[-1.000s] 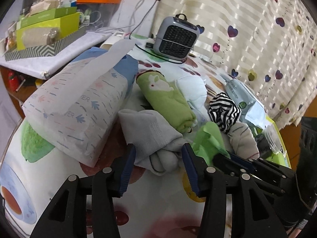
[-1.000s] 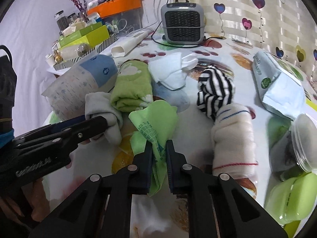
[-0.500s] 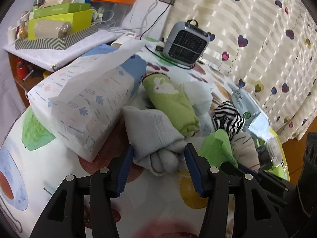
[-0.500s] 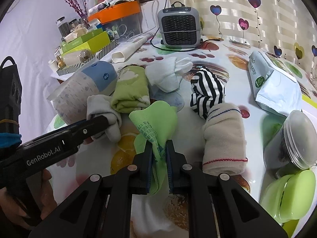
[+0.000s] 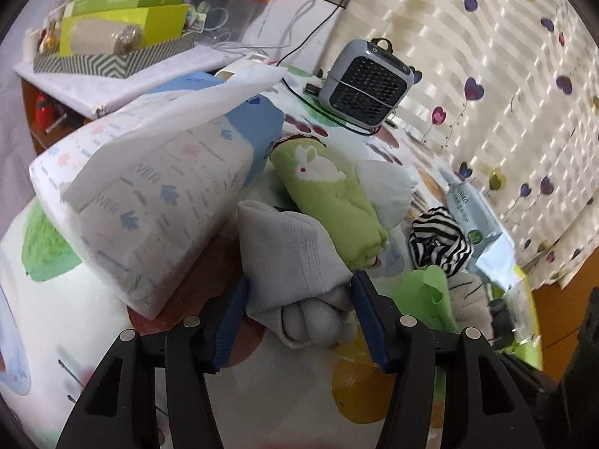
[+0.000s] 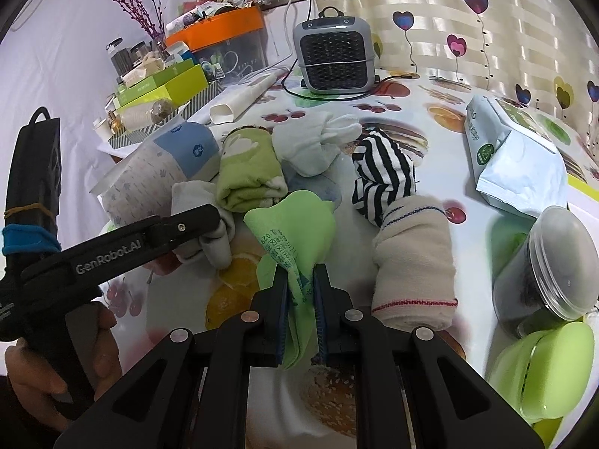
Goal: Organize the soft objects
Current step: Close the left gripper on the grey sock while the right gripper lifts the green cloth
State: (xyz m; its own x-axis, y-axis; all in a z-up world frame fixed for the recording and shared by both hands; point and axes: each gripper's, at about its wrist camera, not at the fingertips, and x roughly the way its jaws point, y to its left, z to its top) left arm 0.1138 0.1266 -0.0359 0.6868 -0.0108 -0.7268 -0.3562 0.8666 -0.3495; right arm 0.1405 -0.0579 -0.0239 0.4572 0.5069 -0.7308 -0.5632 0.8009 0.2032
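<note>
Fingers (image 5: 243,310) wider around grey sock (image 5: 295,262)

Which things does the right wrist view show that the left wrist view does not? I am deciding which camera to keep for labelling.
Only the right wrist view shows the right gripper shut on the green bag, the dark plastic jar, the purple twigs and a hand on the left gripper's handle.

Only the left wrist view shows the left gripper from behind, its jaws just opened wide around the grey sock bundle, and the rabbit picture on the green towel.

Both show the tissue pack, green towel, striped cloth and heater.
</note>
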